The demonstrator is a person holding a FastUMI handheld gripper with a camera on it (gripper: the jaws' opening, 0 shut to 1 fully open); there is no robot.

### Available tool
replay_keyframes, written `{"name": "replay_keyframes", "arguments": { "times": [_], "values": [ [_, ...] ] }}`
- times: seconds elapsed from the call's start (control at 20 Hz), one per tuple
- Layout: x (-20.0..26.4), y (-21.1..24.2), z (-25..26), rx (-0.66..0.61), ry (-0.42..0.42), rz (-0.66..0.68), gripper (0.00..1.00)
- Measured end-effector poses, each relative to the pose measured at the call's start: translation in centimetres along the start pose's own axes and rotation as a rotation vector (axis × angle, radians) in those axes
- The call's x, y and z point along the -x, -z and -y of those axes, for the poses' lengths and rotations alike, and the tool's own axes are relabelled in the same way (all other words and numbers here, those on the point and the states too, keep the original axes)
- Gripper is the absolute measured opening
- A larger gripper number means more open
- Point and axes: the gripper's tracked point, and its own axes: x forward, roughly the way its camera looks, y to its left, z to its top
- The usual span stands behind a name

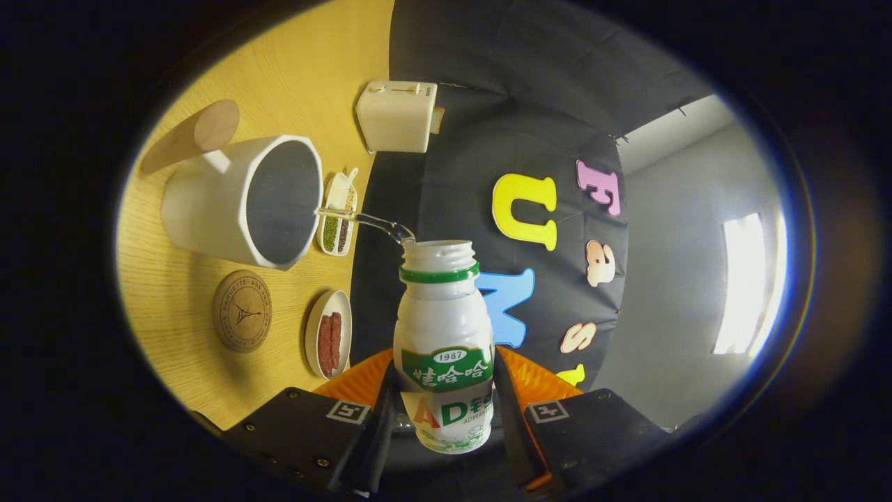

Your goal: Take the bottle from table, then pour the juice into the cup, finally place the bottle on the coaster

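Rolled sideways, close behind bottle (444, 341)

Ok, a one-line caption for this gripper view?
Gripper shut on tilted bottle, a thin stream pouring into the white cup.

Hand-held gripper (444, 411): black angular housings, small screws, square black-and-white marker tag on each side, ribbed inner faces

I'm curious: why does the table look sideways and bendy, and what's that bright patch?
Gripper view: the fisheye lens bends the table; the gripper, shut on the bottle, is tipped to pour into the cup; the window glares white.
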Motion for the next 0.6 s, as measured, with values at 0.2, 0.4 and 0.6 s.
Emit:
{"name": "replay_keyframes", "arguments": {
  "times": [0.2,0.4,0.6],
  "values": [
    [0.03,-0.04,-0.01,-0.004,-0.002,0.000,0.68],
    [0.04,-0.07,0.16,0.004,0.001,0.003,0.68],
    [0.12,-0.05,0.24,0.010,0.001,0.003,0.68]
  ]
}}
